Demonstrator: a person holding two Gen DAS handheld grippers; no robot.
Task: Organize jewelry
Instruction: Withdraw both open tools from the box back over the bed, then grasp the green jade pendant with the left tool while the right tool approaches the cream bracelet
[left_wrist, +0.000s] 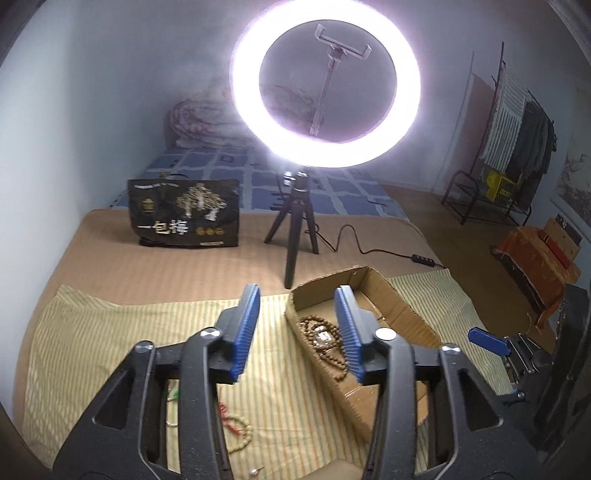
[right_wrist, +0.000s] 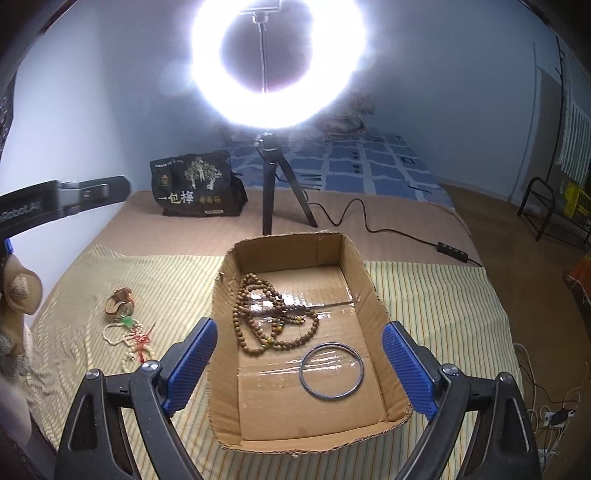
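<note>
Both grippers, left (left_wrist: 297, 334) and right (right_wrist: 299, 365), hang open, fingers empty. Pale bead strands (right_wrist: 127, 338) left of the box (right_wrist: 373, 291) look light and limp; pinch a bunched loop.

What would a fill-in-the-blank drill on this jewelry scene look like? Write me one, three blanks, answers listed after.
1. The brown bead necklace lies inside the ____ box.
2. Near it in the box lies a thin metal ____.
3. The pale bead strand and the watch lie outside the box on the ____ cloth.

Answers: cardboard; bangle; striped
</note>
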